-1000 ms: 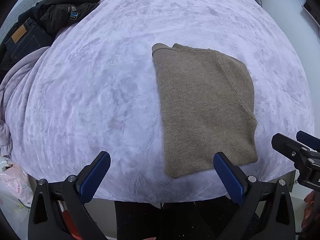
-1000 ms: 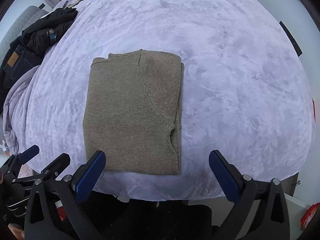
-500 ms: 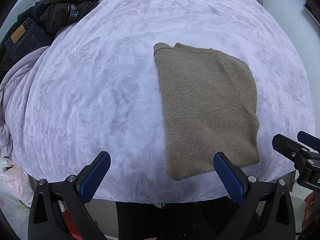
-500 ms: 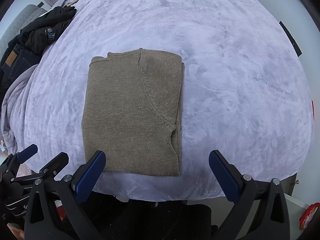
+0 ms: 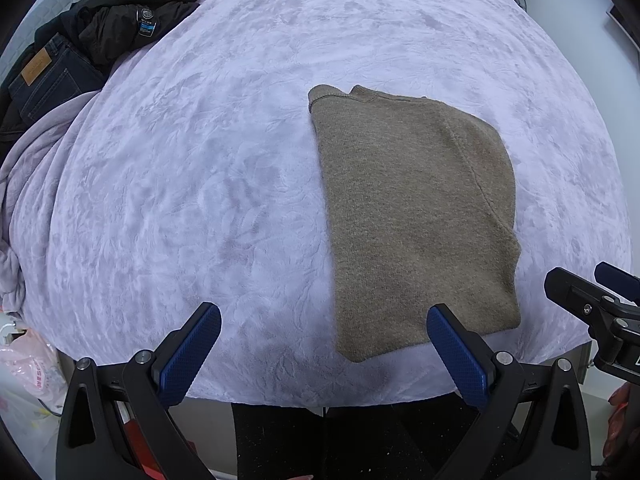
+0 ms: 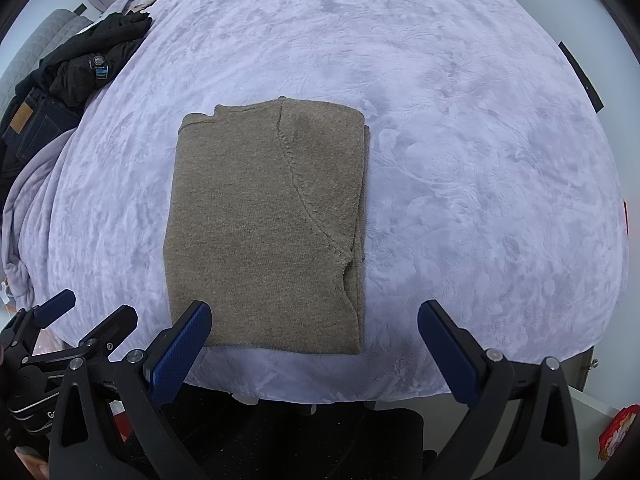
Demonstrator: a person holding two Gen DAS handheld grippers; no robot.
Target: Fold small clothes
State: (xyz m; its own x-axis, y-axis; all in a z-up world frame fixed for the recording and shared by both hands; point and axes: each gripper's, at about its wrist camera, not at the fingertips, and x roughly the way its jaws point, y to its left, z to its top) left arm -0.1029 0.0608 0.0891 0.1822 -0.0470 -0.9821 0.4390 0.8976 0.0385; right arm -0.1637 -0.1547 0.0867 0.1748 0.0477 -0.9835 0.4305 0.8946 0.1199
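- The folded brown knitted sweater (image 6: pixel 266 224) lay flat as a tall rectangle on the pale lilac plush bedspread (image 6: pixel 460 140), near the bed's front edge; in the right wrist view it sat left of centre, toward 10 o'clock from the frame's middle.
- A curved raglan seam ran from the sweater's top edge down to its right side, where a second folded layer showed along the right border.
- In the left wrist view the same sweater (image 5: pixel 416 220) lay right of centre, toward 3 o'clock, with its neck end at 12 o'clock and its hem at 6 o'clock.
- The left gripper (image 5: pixel 324 350) hovered over the front edge of the bed, its 2 blue-padded fingers (image 5: pixel 190 354) spread wide and holding nothing; the right-hand pad overlapped the sweater's lower right corner in the view, but contact could not be judged.
- The right gripper (image 6: pixel 316 344) was likewise spread wide and empty, its left pad overlapping the sweater's lower left corner in the view.
- Each gripper appeared in the other's camera: the right one at 4 o'clock in the left wrist view, the left one at 8 o'clock in the right wrist view.
- A crumpled black jacket (image 5: pixel 128 24) and dark blue denim jeans with a tan leather patch (image 5: pixel 44 76) were heaped at 10 o'clock, well apart from the sweater.
- A pink-printed plastic bag (image 5: pixel 28 368) sat below the bed at 8 o'clock.
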